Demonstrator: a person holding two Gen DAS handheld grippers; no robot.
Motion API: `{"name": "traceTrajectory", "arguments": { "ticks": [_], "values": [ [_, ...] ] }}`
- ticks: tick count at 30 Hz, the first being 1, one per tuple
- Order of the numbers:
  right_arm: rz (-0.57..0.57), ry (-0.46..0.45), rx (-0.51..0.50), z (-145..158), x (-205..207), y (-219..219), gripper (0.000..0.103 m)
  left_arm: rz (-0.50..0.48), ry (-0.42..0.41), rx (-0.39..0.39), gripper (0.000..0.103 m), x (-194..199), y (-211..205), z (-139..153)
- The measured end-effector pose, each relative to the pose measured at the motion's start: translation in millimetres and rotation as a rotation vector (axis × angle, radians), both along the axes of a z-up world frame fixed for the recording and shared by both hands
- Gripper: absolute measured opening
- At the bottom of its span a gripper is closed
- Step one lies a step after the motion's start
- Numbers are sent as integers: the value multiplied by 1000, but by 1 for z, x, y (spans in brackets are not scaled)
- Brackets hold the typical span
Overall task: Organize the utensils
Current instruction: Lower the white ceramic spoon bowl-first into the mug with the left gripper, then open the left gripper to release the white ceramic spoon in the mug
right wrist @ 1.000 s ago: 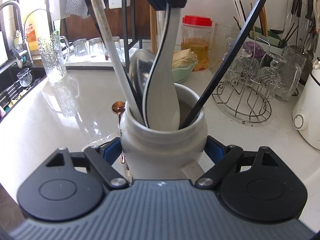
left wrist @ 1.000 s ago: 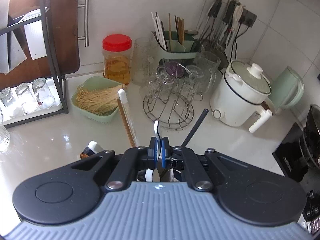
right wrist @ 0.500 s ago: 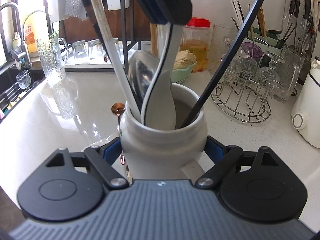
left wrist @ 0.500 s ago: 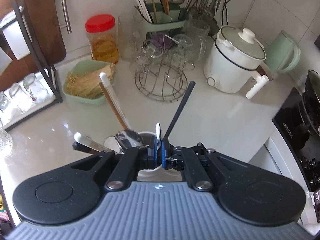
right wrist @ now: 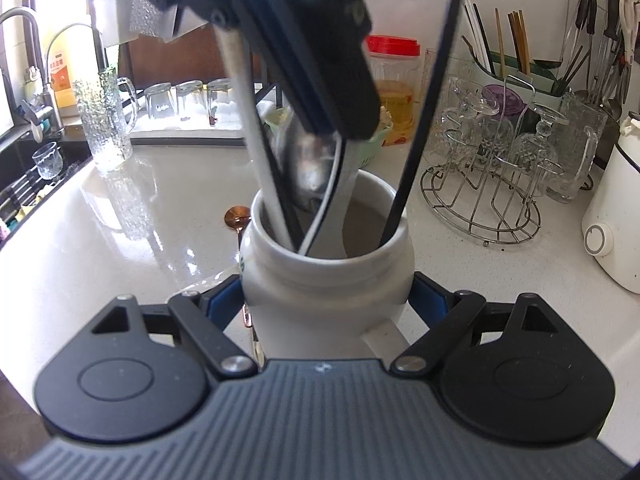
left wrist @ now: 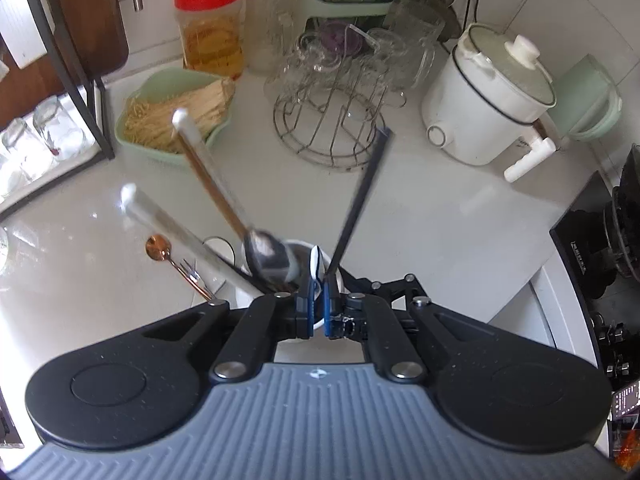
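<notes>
Right now the white jar [right wrist: 328, 280] stands on the pale glossy counter [right wrist: 120, 220], clamped between my right gripper's [right wrist: 328, 300] pads, with spoons and a black stick leaning inside. Around it sit a wire glass rack [right wrist: 480, 200], a red-lidded jar [left wrist: 208, 28] and a white cooker [left wrist: 488, 100]. From above, my left gripper [left wrist: 318, 300] points steeply down, pinched tight on a white spoon's handle [left wrist: 315, 260] over the jar's mouth.

The left wrist camera looks steeply down over its tongs; the right looks closely, lower, probably slightly downward; both share the white jar [right wrist: 326, 268].
</notes>
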State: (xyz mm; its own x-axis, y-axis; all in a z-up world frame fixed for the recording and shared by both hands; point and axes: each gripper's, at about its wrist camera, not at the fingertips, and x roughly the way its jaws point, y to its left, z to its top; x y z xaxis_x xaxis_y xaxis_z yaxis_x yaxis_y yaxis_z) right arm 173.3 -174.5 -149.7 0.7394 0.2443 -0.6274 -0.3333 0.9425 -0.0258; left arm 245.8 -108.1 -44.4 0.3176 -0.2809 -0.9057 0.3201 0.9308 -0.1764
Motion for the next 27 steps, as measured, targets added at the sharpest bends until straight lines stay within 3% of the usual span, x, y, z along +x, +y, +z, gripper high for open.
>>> {"name": "traceTrajectory", "arguments": {
  "ticks": [6,15,20,27],
  "values": [
    [2,2,-1,0,0,0,90,20,23,-9,5,-2,2,-12],
    [11,5,-6,1,0,0,90,42,-11,-27,5,-9,7,-5],
    [16,7,-7,1,0,0,90,66,-44,-39,27,-16,14,9],
    [24,16,-6,2,2,-1,90,100,-158,-46,36,-34,27,42]
  ]
}}
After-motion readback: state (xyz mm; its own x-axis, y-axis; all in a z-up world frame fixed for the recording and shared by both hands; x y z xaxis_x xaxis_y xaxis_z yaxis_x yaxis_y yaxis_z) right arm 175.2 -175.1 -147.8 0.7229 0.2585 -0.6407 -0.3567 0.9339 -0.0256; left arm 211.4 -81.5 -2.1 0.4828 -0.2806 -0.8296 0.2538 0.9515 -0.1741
